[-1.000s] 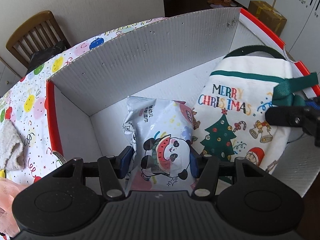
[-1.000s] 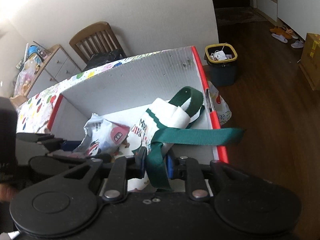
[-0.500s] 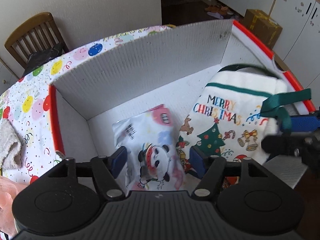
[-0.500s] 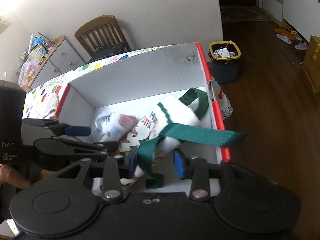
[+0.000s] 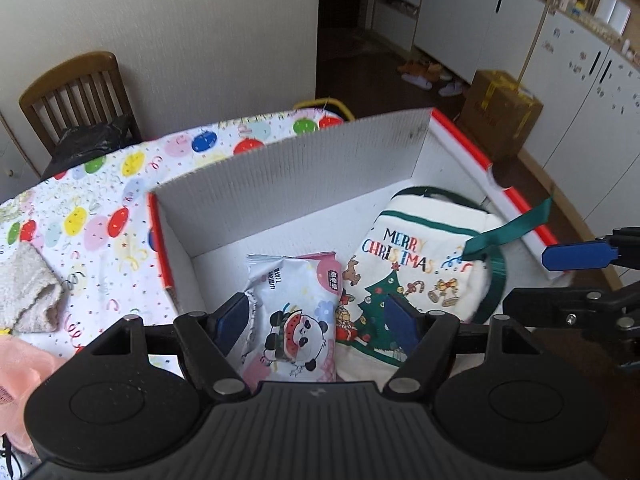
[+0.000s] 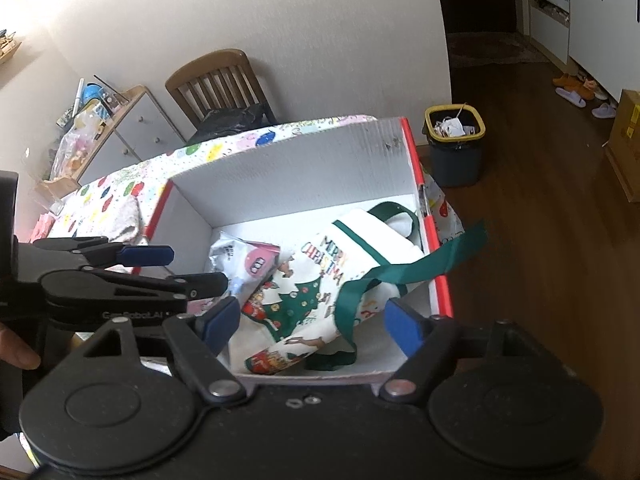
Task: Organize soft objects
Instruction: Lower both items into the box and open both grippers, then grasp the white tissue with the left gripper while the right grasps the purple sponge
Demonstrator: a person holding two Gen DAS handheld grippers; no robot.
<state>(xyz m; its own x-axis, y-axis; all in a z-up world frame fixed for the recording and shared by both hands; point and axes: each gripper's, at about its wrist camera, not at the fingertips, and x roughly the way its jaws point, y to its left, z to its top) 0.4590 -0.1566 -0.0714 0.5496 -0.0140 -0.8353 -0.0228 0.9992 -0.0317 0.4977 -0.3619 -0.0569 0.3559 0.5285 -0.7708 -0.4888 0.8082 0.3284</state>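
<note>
A white corrugated box (image 5: pixel 320 168) with a red rim stands on the party-print tablecloth. Inside it lie a panda-print wipes pack (image 5: pixel 296 304) and, to its right, a cream "Merry Christmas" tote bag (image 5: pixel 412 264) with green straps. My left gripper (image 5: pixel 316 318) hovers open above the pack, its pads clear of it. My right gripper (image 6: pixel 312 322) hangs over the bag (image 6: pixel 320 280) with its jaws opening. The green strap (image 6: pixel 420 264) droops loose between them and trails over the red rim. Each gripper shows in the other's view: the right gripper (image 5: pixel 560 280) and the left gripper (image 6: pixel 180 268).
A beige towel (image 5: pixel 24 292) and a pink soft item (image 5: pixel 16 368) lie on the tablecloth left of the box. A wooden chair (image 5: pixel 76 92) stands behind the table. On the floor to the right are a waste bin (image 6: pixel 456 144) and a cardboard carton (image 5: pixel 500 112).
The left gripper let go of the wipes pack, which now lies in the box. The right gripper opened off the green strap. Both grippers rose.
</note>
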